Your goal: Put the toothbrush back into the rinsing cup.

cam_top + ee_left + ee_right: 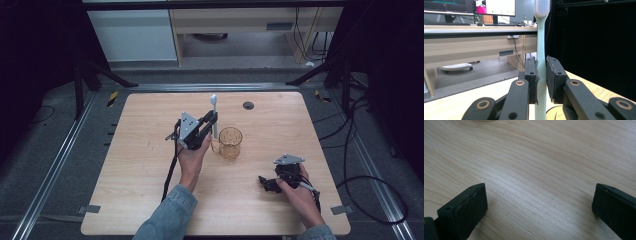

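- Left gripper (pixel 212 121) raised above the table (pixel 150 165), fingers (pixel 532 75) clamped on an upright toothbrush (pixel 541 50), bristles up.
- Just beside an amber glass mug (pixel 230 143).
- Right gripper (pixel 539 202) low over wood, fingers wide apart, holding nothing.

The high view is dim and slightly soft; the wooden surface (pixel 150 165) is the brightest area, evenly lit from above, while everything around it falls into near black. Shadows on it are faint and short. In the left gripper view, the monitors (pixel 469 6) behind the surface glow brightly, almost blown out, and the area to their right is black; the near jaws are a little blurred. In the right gripper view, a broad pale sheen of glare runs across the surface's grain, and the black jaws at the bottom are soft-edged.
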The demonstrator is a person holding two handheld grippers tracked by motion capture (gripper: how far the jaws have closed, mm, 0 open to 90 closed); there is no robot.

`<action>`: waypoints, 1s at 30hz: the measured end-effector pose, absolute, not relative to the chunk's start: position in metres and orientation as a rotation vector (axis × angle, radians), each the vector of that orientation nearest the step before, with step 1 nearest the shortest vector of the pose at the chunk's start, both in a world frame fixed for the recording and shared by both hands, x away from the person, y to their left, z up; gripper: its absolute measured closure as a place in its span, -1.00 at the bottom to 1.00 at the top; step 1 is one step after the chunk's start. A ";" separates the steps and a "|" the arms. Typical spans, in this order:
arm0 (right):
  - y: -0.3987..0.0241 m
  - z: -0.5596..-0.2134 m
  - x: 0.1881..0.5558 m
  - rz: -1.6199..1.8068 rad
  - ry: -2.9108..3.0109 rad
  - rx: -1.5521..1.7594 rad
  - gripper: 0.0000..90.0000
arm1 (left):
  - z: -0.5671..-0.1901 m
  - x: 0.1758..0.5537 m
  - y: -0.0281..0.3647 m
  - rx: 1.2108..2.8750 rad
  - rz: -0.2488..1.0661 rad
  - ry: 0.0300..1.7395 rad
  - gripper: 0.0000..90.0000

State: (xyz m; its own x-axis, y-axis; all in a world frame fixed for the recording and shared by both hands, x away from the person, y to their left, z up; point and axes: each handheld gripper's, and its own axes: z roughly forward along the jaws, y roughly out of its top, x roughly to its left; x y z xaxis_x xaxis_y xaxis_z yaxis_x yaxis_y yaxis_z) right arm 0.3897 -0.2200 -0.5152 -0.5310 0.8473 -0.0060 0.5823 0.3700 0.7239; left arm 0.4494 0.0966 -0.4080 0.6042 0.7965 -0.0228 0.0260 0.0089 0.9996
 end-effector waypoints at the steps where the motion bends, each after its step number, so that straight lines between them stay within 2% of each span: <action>1: -0.220 -0.515 0.390 0.963 2.258 1.246 -0.99 | -0.409 0.450 0.097 1.452 0.699 0.742 0.76; 30: -0.220 -0.515 0.390 0.965 2.261 1.243 -0.99 | -0.436 0.446 0.100 1.479 0.676 0.775 0.75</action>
